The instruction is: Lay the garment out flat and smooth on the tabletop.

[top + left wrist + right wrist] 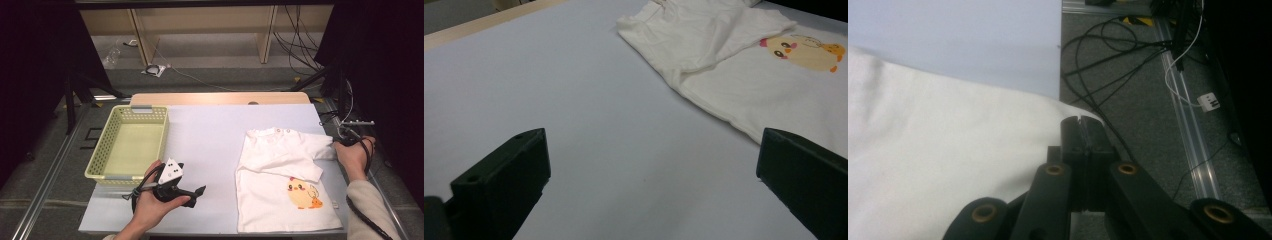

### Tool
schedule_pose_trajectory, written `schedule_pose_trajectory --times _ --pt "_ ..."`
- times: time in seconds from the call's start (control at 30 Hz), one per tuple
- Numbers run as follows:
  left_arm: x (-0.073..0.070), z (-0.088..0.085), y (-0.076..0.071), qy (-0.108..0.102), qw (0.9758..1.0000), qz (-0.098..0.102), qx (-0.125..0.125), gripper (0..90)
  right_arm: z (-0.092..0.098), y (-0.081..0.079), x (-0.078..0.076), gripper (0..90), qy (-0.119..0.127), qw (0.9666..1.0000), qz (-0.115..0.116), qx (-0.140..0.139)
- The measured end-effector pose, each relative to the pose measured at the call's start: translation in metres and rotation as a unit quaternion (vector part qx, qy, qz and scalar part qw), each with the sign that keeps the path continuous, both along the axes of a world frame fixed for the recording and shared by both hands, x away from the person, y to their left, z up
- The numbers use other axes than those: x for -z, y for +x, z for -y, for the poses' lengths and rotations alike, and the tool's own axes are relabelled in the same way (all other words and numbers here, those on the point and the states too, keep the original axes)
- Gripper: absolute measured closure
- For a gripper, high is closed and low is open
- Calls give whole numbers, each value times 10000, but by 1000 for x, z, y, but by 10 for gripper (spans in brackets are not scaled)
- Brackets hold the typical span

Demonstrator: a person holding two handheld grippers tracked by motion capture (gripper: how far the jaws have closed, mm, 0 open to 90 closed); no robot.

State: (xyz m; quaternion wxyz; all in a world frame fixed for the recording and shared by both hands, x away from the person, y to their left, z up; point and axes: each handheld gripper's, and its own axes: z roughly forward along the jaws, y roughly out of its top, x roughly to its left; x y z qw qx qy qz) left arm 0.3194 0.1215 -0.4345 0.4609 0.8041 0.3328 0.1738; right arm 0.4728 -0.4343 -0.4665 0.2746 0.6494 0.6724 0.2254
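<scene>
White tabletop [210, 145] | right gripper [1082, 131] jaws clenched on shirt [938, 150] sleeve, pinched fabric hidden | left gripper [649, 170] jaws released

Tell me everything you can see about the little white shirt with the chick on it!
The white shirt looks like soft cotton and lies flat on the right side of the table. A yellow chick is printed low on its front. One sleeve is folded across the chest. Small buttons sit near the collar. The right gripper is shut on the other sleeve's edge at the table's side.
</scene>
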Motion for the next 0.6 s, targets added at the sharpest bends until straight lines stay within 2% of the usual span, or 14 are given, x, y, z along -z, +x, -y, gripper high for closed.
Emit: schedule_pose_trajectory --times 0.07,0.13,0.3,0.4,0.43,0.53,0.6 --pt "0 0 0 -20 10000 14 -23 0 2 -3 2 896 40 10000 -6 -16" --pt "-1 0 0 -27 10000 26 -30 0 2 -7 -1 839 -20 9999 153 -10" --pt "0 1 0 11 10000 14 -7 0 -2 -19 -9 786 -34 9993 356 -120" --pt "0 1 0 18 10000 27 -10 0 -8 -37 -16 742 32 9981 524 -311" --pt "0 0 0 15 10000 38 -13 0 -10 -44 -17 720 137 9977 552 -367" --pt "0 0 0 12 10000 37 -4 0 -16 -65 -18 675 349 9960 546 -621" --pt "1 1 0 27 10000 31 2 0 -22 -77 -18 663 366 9948 554 -769"
